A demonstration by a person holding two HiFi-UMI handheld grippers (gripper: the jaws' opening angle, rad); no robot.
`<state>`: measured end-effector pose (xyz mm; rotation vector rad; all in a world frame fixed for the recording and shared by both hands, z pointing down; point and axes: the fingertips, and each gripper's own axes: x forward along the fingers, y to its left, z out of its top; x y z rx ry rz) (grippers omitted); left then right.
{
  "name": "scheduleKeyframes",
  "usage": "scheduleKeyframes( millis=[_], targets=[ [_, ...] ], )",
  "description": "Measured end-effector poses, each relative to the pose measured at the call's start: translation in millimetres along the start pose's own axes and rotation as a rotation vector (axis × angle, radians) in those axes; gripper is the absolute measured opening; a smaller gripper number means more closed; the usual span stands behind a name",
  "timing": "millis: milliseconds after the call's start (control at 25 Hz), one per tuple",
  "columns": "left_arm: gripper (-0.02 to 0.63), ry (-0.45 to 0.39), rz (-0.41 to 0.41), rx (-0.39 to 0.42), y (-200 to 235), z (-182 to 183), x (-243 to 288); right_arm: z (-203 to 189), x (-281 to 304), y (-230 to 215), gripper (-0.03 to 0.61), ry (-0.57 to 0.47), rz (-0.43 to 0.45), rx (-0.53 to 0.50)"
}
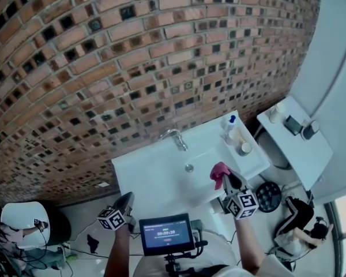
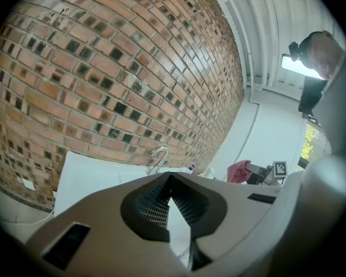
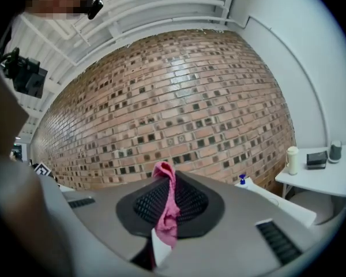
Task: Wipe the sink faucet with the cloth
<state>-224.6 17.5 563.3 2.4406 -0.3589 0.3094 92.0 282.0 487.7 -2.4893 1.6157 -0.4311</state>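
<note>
Right claw (image 3: 168, 209) pinches a crumpled pink cloth (image 3: 163, 171), bunched narrow.

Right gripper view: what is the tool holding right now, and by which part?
The right tool is shut on the pink cloth, pinching a bunched fold; cloth pokes out above and below the grip.

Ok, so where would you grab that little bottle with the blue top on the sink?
Probably around the bottle, below its blue top, coming from the basin side. It stands upright at a back corner of the sink, with the brick wall close behind and a jar beside it, so the front looks open. The left gripper is empty; the right gripper holds the pink cloth.
</note>
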Motion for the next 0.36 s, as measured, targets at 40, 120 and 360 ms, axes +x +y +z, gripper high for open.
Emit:
scheduleKeyframes(
  millis=[40,120,360],
  targets=[
    [0.000,0.001,-0.014,0.004,-6,-1,3,3,-1,-2,0.034,-0.005,0.002,-0.003],
    [0.000,0.005,-0.043,0.012,-19,-3,8,8,-3,-6,0.034,-0.008,0.004,-0.011],
    [0.000,-0.004,-0.064,-0.041,-35,-8,17,21,0,-36,0.034,-0.017,-0.014,0.060]
  ],
)
